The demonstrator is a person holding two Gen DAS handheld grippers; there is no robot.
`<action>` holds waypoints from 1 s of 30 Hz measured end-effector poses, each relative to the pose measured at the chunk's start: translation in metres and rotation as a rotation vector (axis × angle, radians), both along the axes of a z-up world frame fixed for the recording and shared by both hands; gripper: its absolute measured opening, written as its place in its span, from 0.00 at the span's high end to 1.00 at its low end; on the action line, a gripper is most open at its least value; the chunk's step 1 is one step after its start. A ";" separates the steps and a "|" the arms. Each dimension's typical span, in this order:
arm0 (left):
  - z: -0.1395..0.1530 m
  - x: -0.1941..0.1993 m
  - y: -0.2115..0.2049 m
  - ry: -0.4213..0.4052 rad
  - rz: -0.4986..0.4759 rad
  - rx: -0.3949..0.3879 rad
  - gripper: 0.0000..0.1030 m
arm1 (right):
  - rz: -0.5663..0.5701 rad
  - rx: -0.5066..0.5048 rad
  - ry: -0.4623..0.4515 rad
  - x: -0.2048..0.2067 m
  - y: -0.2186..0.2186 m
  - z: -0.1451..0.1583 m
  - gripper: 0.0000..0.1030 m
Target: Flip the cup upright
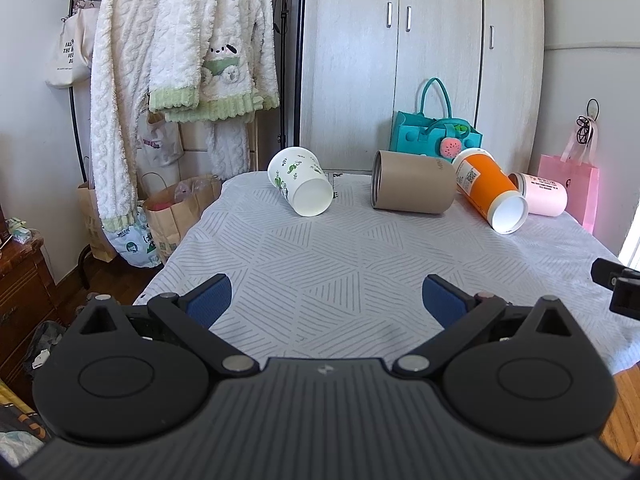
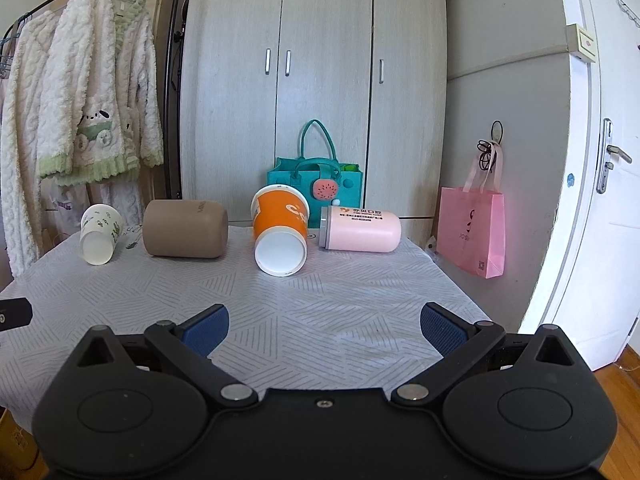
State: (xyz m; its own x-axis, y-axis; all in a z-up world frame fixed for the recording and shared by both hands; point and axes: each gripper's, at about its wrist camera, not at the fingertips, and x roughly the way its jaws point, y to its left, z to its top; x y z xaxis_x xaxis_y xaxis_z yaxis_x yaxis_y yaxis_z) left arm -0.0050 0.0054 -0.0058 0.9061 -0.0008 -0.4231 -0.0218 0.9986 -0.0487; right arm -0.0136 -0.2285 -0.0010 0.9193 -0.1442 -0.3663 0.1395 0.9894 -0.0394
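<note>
Four cups lie on their sides along the tabletop's [image 1: 320,264] far edge: white cup [image 1: 300,186], brown cup [image 1: 414,186], orange cup [image 1: 490,192], pink cup [image 1: 544,194]. Left gripper [image 1: 326,300] and right gripper [image 2: 324,330] hang near, jaws wide, empty. A nudge may roll one off.

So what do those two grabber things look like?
Both look alike. The left gripper and right gripper have black bodies with round discs, silver pivot pins, angled black link arms, and blue textured finger pads. No cables or sleeves show.
</note>
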 end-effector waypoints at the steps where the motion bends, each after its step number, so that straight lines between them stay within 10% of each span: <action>1: 0.000 0.000 0.000 0.001 0.000 0.000 0.00 | 0.002 0.000 -0.001 0.000 0.000 0.000 0.00; 30: 0.000 -0.003 0.000 0.011 0.005 -0.008 0.00 | -0.012 -0.011 0.001 -0.002 0.001 0.002 0.00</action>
State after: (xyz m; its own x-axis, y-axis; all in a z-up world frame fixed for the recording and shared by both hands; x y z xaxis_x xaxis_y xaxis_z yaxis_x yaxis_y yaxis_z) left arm -0.0083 0.0056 -0.0057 0.9013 0.0004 -0.4332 -0.0276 0.9980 -0.0565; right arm -0.0157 -0.2278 0.0010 0.9171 -0.1595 -0.3653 0.1517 0.9871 -0.0503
